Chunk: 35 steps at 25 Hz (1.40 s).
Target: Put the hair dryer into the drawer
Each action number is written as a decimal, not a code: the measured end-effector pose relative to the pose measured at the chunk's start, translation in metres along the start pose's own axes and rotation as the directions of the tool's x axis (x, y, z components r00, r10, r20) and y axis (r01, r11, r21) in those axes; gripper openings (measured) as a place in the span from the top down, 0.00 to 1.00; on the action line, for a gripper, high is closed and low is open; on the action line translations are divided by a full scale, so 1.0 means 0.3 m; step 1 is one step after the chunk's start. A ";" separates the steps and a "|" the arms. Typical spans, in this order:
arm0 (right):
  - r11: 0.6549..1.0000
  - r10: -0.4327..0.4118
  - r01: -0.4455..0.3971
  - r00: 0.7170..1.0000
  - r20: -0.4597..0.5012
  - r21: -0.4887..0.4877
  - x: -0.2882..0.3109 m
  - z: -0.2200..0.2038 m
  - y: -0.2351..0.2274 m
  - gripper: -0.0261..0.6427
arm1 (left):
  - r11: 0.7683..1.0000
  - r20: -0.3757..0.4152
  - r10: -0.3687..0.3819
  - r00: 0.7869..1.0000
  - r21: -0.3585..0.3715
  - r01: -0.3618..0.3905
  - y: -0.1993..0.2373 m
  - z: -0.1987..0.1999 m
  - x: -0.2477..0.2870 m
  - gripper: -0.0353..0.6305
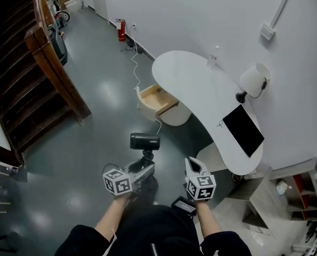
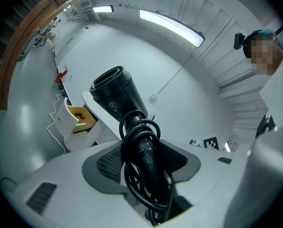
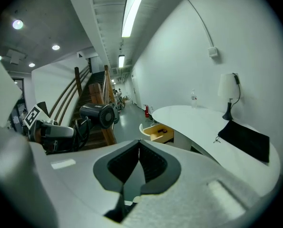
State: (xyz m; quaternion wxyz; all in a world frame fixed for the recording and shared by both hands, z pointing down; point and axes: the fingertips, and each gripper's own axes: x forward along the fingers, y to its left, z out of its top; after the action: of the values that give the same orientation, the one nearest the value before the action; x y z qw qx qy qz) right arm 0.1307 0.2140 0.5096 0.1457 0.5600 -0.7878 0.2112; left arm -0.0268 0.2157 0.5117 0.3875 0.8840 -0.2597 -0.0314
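A black hair dryer (image 1: 145, 142) with its cord coiled round the handle (image 2: 146, 160) stands up from my left gripper (image 1: 145, 161), which is shut on the handle. Its barrel (image 2: 115, 95) points up and away. In the right gripper view the dryer (image 3: 98, 115) shows at the left. My right gripper (image 1: 192, 165) is shut with nothing between its pads (image 3: 139, 165). The open wooden drawer (image 1: 158, 100) juts out from the rounded white cabinet under the white table (image 1: 201, 89), well ahead of both grippers. The same drawer (image 2: 79, 118) (image 3: 160, 133) appears far off in both gripper views.
On the table lie a black pad (image 1: 243, 129), a white lamp (image 1: 254, 81) and a small bottle (image 1: 213, 57). A white cable (image 1: 137, 71) runs along the grey floor to the drawer. Wooden stairs (image 1: 25, 73) rise at the left; a red extinguisher (image 1: 121, 30) stands by the wall.
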 end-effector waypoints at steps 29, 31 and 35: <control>0.997 0.079 -0.079 0.995 -0.058 -0.007 0.784 0.409 -0.147 0.95 | 0.998 -0.054 0.024 0.998 -0.063 -0.028 0.527 0.498 0.370 0.60; 0.997 0.078 -0.078 0.995 -0.059 -0.003 0.796 0.414 -0.152 0.95 | 0.997 -0.059 0.024 0.998 -0.069 -0.028 0.539 0.502 0.382 0.60; 0.997 0.075 -0.075 0.995 -0.063 0.003 0.816 0.417 -0.173 0.95 | 0.996 -0.062 0.028 0.998 -0.087 -0.034 0.564 0.501 0.414 0.60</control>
State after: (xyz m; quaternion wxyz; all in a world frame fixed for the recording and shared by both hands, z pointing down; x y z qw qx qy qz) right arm 0.0999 -0.0637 0.5239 0.1625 0.5230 -0.8032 0.2343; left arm -0.0319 -0.0405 0.5437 0.4342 0.8624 -0.2599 -0.0101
